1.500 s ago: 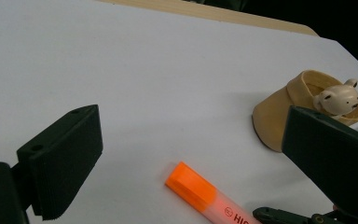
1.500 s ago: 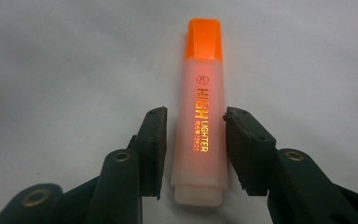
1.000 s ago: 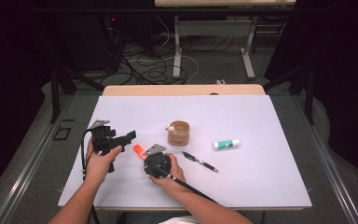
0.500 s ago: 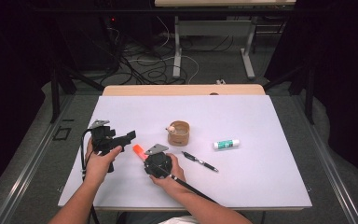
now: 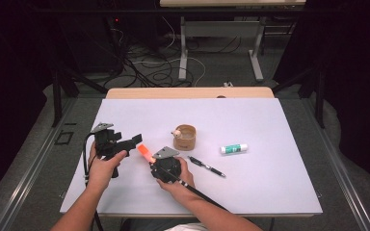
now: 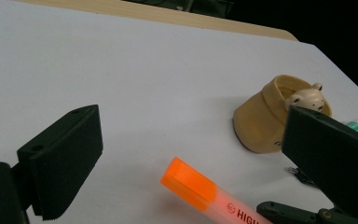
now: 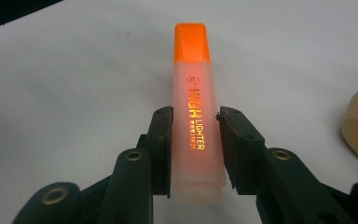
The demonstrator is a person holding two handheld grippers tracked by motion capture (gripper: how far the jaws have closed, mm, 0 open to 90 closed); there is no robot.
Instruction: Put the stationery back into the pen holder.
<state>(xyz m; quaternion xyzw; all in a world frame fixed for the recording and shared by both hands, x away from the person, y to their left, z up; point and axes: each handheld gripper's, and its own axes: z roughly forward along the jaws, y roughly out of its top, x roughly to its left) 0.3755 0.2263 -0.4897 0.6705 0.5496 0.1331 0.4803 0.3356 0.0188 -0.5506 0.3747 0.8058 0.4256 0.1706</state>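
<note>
An orange-capped translucent highlighter [image 5: 145, 153] [image 7: 193, 88] is held off the white table [image 5: 270, 120] by my right gripper [image 5: 151, 160] [image 7: 194, 119], whose jaws are shut on its barrel near the rear end. Its cap points left, toward my left gripper [image 5: 131, 143] [image 6: 191, 116]. That gripper is open with wide-spread jaws. In the left gripper view the orange cap [image 6: 189, 183] sits low between and just ahead of the jaws, touching neither, and the right gripper's jaw tips [image 6: 298, 213] show at the bottom edge.
A tan holder with a small bear figure [image 5: 185, 137] [image 6: 261, 121] stands just beyond the right hand. A black pen [image 5: 206, 166] lies to its right, and a green-and-white glue stick [image 5: 234, 148] farther right. A wooden strip [image 5: 188, 92] edges the table's far side.
</note>
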